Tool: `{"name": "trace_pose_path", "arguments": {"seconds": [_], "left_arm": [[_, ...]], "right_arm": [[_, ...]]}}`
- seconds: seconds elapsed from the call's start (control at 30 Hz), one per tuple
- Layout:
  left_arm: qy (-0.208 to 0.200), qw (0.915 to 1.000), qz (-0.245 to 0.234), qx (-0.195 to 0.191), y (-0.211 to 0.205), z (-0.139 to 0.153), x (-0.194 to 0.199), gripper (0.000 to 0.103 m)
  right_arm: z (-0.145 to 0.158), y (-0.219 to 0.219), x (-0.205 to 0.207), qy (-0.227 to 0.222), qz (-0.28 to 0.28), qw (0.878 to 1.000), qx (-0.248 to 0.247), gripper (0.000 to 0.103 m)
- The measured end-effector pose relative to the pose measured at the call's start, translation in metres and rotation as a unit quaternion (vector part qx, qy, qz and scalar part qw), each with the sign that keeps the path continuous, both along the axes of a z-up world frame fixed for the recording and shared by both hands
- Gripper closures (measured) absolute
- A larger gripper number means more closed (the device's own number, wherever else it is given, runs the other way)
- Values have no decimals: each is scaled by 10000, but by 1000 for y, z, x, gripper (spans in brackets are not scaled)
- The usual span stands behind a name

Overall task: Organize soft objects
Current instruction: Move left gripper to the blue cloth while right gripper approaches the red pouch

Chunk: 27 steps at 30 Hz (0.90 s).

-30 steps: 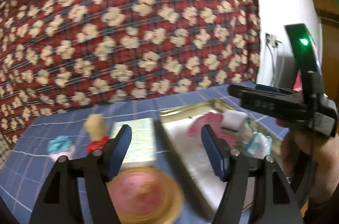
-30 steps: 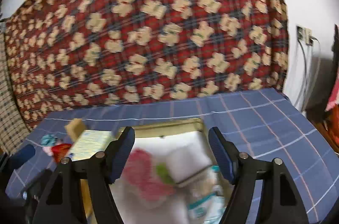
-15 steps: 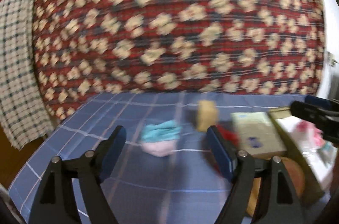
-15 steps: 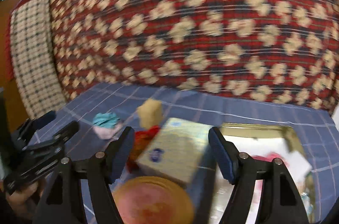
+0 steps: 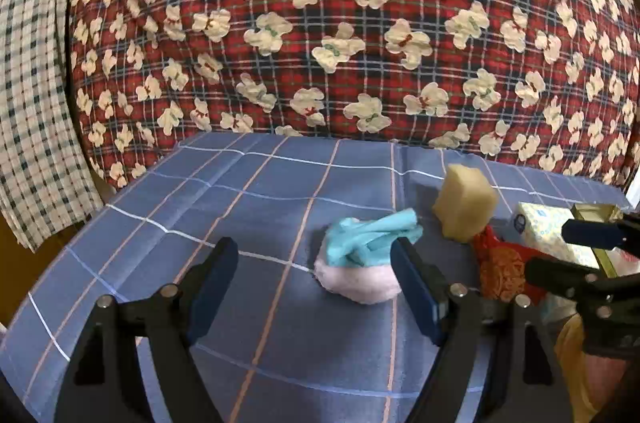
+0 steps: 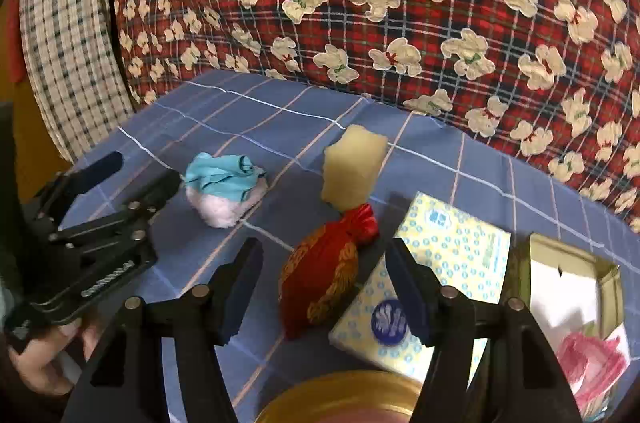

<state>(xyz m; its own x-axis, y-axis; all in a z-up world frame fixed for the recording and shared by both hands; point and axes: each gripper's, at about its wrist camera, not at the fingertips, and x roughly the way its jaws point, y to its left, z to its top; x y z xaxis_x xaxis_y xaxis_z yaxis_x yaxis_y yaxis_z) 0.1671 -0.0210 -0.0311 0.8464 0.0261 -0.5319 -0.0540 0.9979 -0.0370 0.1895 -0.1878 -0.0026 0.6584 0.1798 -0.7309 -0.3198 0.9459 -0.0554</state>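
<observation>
A teal cloth on a pale pink fluffy ball (image 5: pixel 362 261) lies on the blue checked tablecloth (image 5: pixel 248 207); it also shows in the right wrist view (image 6: pixel 224 185). My left gripper (image 5: pixel 314 281) is open and empty, just in front of it. A yellow sponge (image 5: pixel 464 203) (image 6: pixel 352 167) stands upright to its right. A red and gold pouch (image 6: pixel 326 271) (image 5: pixel 500 271) lies in front of the sponge. My right gripper (image 6: pixel 324 287) is open and empty, its fingers either side of the pouch's near end.
A yellow tissue pack (image 6: pixel 440 275) lies right of the pouch. A gold-rimmed box (image 6: pixel 572 287) at the right holds white and pink items. A gold lid rim (image 6: pixel 340 399) shows at the bottom. A red bear-print blanket (image 5: pixel 340 23) rises behind the table.
Both grippers have swung left, away from the box. The teal and pink bundle now sits between my left fingers' line of view; the red pouch now sits between my right fingers.
</observation>
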Motion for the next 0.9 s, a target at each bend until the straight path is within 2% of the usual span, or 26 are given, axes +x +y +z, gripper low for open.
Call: {"name": "trace_pose_path", "arguments": {"seconds": [0.33,0.5,0.6,0.67,0.77,0.83,0.9], "left_arm": [[75,9999,89,-49,7,-6,6,23],[35,9998,136,-104,8,-6,5,23],[35,9997,171,-184,11,-6,5,19],[47,9996,194,-216,12,-6,6,19],[66,9997,159,-192,10,-7,6,19],[78,9997,151,-171,9,-7,7,19],[88,9997,144,-181,9,-7,7,19]], "right_arm": [[-15,4,20,412,109,9989,172,37],[-20,7,27,630,108,9979,53,37],[-23,6,31,768,143,9969,97,37],[-25,7,32,805,125,9967,67,41],[-29,9,35,892,105,9959,-66,54],[-33,10,37,1019,134,9946,-107,74],[-34,9,38,1058,160,9942,-87,80]]}}
